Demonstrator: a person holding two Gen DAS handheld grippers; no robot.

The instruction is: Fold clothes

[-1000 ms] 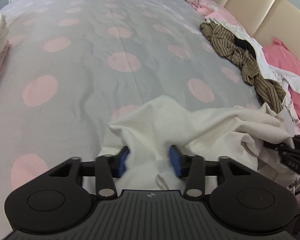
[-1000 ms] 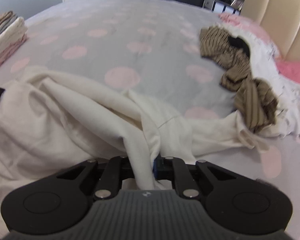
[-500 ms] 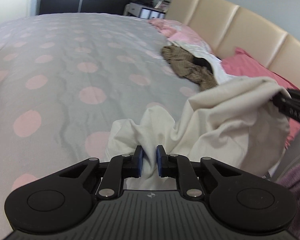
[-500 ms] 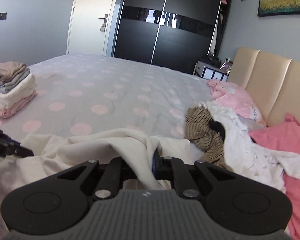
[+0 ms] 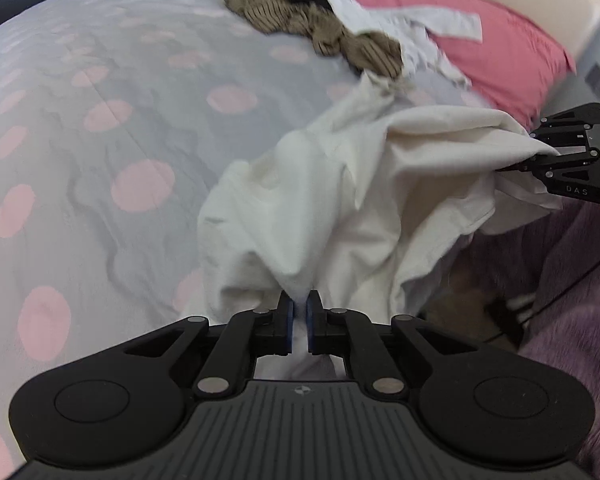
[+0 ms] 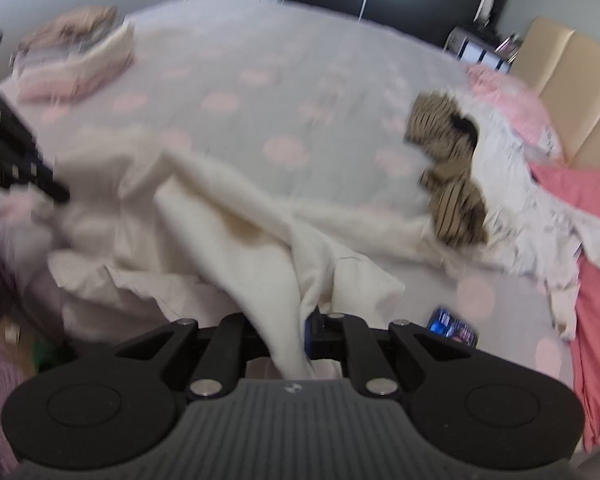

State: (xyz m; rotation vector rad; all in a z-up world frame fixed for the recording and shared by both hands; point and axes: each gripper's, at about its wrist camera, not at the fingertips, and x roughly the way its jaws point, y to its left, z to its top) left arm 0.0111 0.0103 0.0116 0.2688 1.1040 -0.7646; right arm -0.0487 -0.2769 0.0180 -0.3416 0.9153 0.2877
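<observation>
A crumpled cream garment (image 5: 340,184) hangs between my two grippers above the near edge of the grey, pink-dotted bed (image 5: 120,120). My left gripper (image 5: 299,300) has its jaws closing tight on one bunched corner, with the cloth pinched between the blue pads. My right gripper (image 6: 300,320) is shut on another fold of the cream garment (image 6: 228,216), which drapes over and hides its left finger. Each gripper shows in the other's view: the right gripper (image 5: 540,158) at the right edge, the left gripper (image 6: 56,192) blurred at the left.
A brown striped garment (image 5: 332,36) lies among white and pink clothes by the pink pillow (image 5: 500,52) and beige headboard (image 6: 572,80). A folded stack (image 6: 76,52) sits at the far left. A small blue packet (image 6: 452,328) lies near the bed's edge. Purple fabric (image 5: 572,320) is at the right.
My left gripper's jaws closed onto the cream garment. Both grippers lifted and drew the garment toward the near edge of the bed, stretching it between them; the views have swung.
</observation>
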